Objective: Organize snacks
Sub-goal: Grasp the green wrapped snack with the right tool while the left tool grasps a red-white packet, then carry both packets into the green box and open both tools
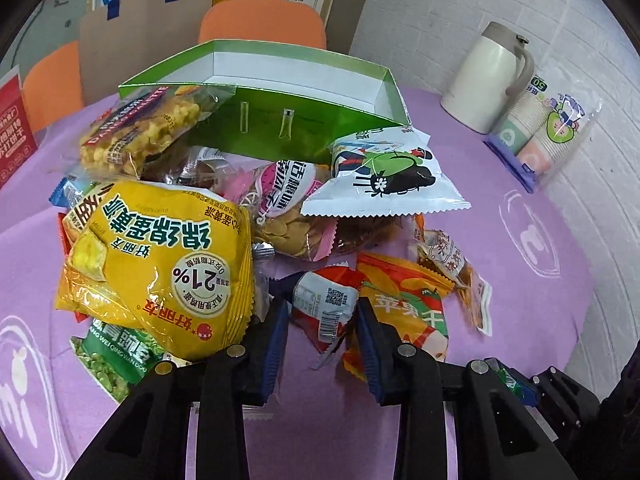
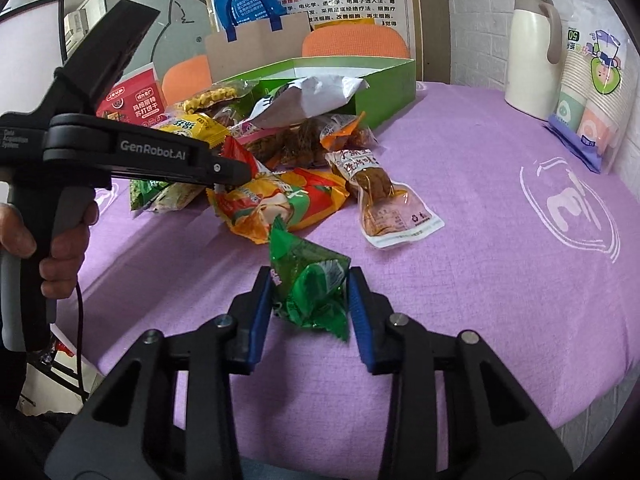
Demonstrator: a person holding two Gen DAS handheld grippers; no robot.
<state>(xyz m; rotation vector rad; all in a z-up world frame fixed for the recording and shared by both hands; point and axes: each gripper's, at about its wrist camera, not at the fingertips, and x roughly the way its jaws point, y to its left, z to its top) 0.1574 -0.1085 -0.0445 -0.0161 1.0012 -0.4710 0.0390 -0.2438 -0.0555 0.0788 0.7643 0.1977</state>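
Right wrist view shows the right gripper point(image 2: 309, 294) with its two blue pads pressed on a small shiny green snack packet point(image 2: 310, 280), one pad on each side. The packet stands up above the purple tablecloth point(image 2: 460, 280), close to the camera and apart from the big pile.

Farther back lies a heap of snack bags. An orange bag with a tomato picture point(image 2: 280, 204) sits at the front, and a clear pouch of brown food point(image 2: 390, 208) lies just beside it. Behind the heap is a green cardboard box point(image 2: 384, 80), open at the top, with a white crinkly bag point(image 2: 308, 98) leaning on it.

The left gripper point(image 2: 230, 170) – black, held by a person's hand point(image 2: 48, 240) – reaches in from the left, its tip at a small red packet in the pile.

From the left wrist view, the left gripper point(image 1: 322, 320) has its blue pads spread apart – open – on either side of a small red and white packet point(image 1: 326, 308) with a barcode. A big yellow bag point(image 1: 160, 268) lies right beside it. A cream jug point(image 1: 490, 76) and a pack of paper cups point(image 1: 544, 136) stand by the wall.
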